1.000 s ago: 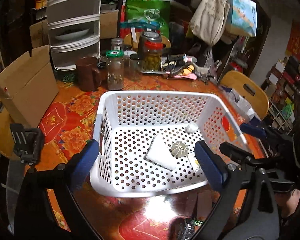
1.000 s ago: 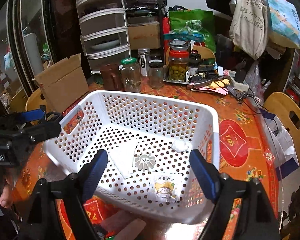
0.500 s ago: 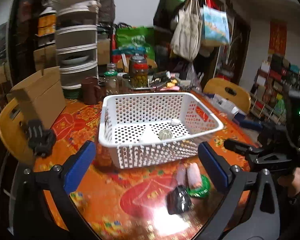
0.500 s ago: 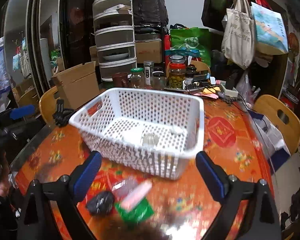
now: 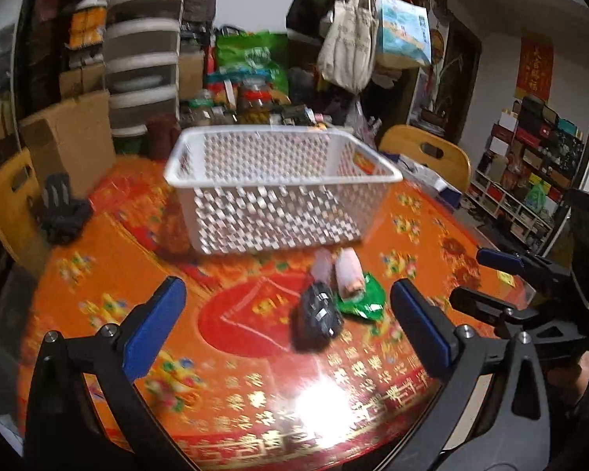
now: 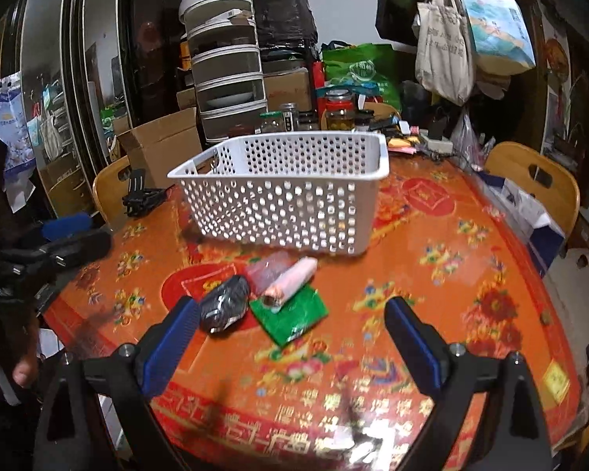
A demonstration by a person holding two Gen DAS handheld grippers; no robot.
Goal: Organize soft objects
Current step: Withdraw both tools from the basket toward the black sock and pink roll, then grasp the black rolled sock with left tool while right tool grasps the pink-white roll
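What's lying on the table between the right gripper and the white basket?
Right wrist view: a black bundle, pink roll and green packet lie before the basket.

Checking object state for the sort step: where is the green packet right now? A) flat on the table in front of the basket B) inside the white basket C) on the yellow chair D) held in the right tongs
A: the green packet lies on the table, in front of the white basket, partly under a pink roll; neither tongs hold it.

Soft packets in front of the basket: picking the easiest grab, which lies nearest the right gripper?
The black crinkled packet, leftmost, beside the right gripper's left finger.
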